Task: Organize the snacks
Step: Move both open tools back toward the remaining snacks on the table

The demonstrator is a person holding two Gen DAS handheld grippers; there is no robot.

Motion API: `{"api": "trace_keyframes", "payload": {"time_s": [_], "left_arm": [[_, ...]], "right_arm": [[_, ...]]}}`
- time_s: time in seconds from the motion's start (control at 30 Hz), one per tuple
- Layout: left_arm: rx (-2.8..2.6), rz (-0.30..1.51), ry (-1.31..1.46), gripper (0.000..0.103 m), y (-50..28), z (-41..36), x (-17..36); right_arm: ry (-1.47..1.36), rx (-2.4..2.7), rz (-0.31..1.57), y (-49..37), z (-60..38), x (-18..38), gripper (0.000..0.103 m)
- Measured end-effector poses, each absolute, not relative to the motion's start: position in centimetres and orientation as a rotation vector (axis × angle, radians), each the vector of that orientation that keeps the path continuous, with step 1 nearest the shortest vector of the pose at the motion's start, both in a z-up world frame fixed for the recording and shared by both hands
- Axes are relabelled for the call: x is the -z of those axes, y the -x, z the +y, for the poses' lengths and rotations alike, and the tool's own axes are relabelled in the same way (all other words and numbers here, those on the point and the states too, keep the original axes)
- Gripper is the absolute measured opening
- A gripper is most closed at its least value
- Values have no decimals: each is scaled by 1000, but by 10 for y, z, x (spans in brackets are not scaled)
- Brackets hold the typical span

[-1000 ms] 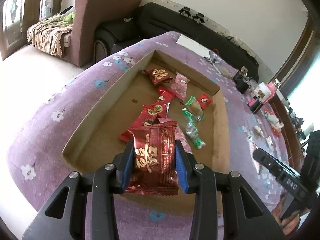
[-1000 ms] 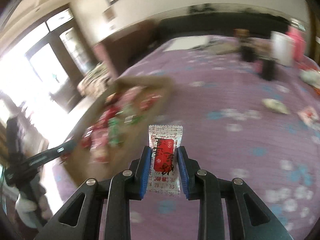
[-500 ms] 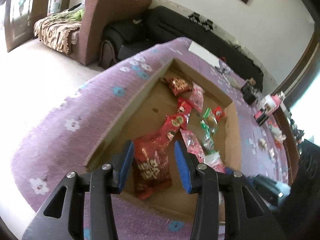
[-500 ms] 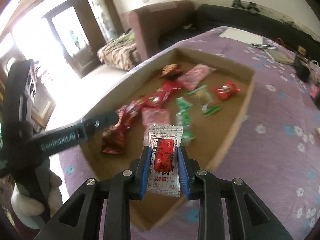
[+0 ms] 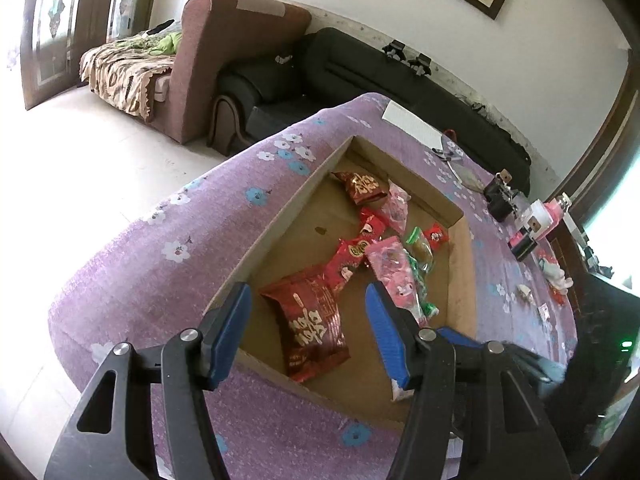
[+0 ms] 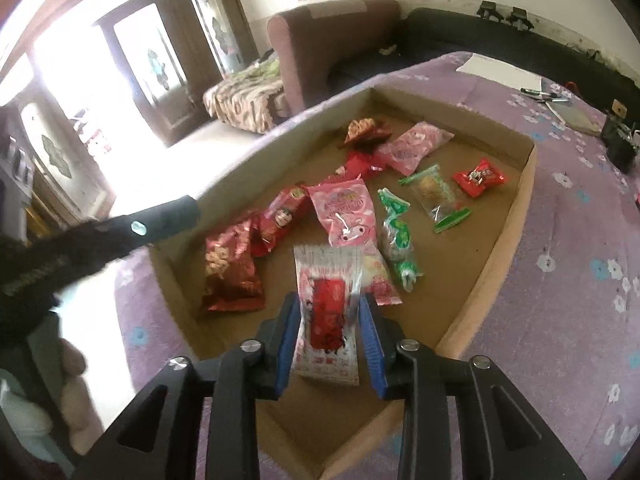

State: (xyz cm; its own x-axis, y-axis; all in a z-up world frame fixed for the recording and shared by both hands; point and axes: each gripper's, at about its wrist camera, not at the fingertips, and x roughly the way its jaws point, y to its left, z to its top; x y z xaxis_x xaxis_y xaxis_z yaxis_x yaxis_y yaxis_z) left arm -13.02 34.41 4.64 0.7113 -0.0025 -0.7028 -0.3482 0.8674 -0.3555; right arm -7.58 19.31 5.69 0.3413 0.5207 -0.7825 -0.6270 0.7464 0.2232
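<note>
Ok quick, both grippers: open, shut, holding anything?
Left gripper: open, empty; the dark red snack bag lies in the cardboard box below it.
Right gripper: shut on a clear wrapper with a red label.

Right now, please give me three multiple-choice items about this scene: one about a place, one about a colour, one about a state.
1. Where does the large dark red foil snack packet lie?
A. on the purple cloth
B. inside the shallow brown cardboard box
C. on the sofa

2. What colour are the finger pads of the left hand-held gripper?
A. blue
B. yellow
C. white

3. What is the state of the right hand-held gripper?
A. open and empty
B. shut on a green candy
C. shut on the clear wrapper with a red label

Answers: 1 B, the packet rests on the box floor; 2 A, both pads are blue; 3 C, the wrapper sits clamped between its fingers.
</note>
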Motion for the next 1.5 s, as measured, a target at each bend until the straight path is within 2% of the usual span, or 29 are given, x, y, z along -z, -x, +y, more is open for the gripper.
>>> {"api": "trace_keyframes", "payload": {"time_s": [0.07,0.3,0.43,0.5,0.63,0.93,1.07,1.5], "left_arm": [[-201,768,480,59,130,338,-48],[-236,781,366,59,133,306,-59],[-257,778,309,75,133,288,-66],[-266,774,268,75,133,276,-70],[-241,778,199,75,131,249,-76],[-186,798,82,75,127,198,-82],[-157,814,48,75,124,178,-81],[-95,872,-11,75,116,140,-68]], "right_arm": [[118,-754,942,81,186,-66,42],[65,-733,903,89,156,-80,48],[20,-705,905,89,131,-81,48],[3,-690,902,90,118,-82,49],[-29,-646,890,90,87,-83,57],[-117,-538,895,86,15,-77,57],[-133,-499,882,87,-10,-75,61],[-159,-399,910,88,-60,-54,63]]}}
